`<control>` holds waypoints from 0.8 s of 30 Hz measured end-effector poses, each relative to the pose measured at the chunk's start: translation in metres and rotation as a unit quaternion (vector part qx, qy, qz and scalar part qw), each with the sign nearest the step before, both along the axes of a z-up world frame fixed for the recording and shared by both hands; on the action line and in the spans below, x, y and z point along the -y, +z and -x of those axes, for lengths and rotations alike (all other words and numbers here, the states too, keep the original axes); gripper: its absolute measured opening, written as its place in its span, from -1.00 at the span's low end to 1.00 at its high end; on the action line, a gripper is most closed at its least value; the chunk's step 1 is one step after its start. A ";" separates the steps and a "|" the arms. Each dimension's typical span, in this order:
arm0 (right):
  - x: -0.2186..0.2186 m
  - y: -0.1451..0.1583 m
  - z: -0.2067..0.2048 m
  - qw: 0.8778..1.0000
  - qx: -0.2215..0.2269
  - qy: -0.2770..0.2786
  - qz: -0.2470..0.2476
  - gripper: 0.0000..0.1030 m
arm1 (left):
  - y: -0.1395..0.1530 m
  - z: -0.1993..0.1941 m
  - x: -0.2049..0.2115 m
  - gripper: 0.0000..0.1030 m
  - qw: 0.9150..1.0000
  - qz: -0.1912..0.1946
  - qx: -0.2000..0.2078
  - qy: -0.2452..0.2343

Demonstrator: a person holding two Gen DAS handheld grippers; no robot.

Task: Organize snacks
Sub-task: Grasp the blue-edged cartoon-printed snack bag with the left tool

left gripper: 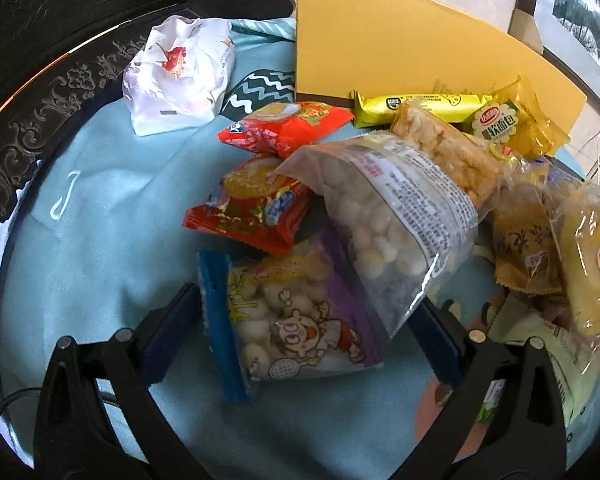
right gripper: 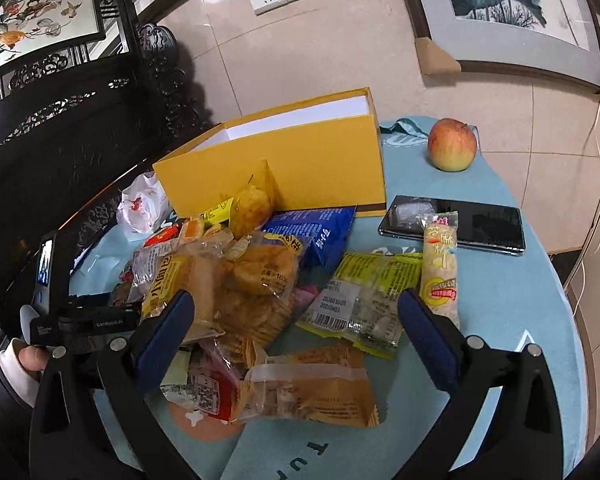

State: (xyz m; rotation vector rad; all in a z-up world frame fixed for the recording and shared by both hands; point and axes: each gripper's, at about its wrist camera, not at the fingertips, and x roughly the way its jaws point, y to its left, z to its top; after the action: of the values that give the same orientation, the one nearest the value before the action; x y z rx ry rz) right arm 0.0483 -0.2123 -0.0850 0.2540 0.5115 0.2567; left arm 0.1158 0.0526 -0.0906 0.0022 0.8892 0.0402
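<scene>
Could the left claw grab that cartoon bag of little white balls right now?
Probably yes. The left claw is open with the cartoon bag between its fingers, though the clear bag lies across the far end and might get dragged.

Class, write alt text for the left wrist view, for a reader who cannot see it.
Open left tongs straddle a cartoon-printed bag of white puffed balls on a light blue tablecloth, without gripping it. A heap of snack packets, including two red ones, lies beyond, in front of a yellow box; a white wrapped packet sits apart at the left.
</scene>
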 end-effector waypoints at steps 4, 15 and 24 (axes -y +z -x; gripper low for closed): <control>0.004 -0.002 -0.002 1.000 -0.006 -0.008 -0.007 0.97 | 0.008 0.013 -0.008 -0.06 0.999 0.031 0.022 0.007; 0.007 -0.004 -0.002 1.000 -0.005 -0.020 -0.006 0.97 | 0.022 0.058 0.010 -0.19 0.995 0.089 0.024 -0.035; 0.011 -0.005 -0.004 1.000 -0.005 -0.021 -0.013 0.97 | 0.012 0.066 0.020 -0.19 0.995 0.077 0.011 -0.057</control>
State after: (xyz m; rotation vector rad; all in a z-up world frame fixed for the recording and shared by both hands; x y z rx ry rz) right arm 0.0525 -0.2235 -0.0900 0.2922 0.5131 0.2213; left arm 0.0494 0.0322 -0.0785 -0.0913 0.8667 -0.1342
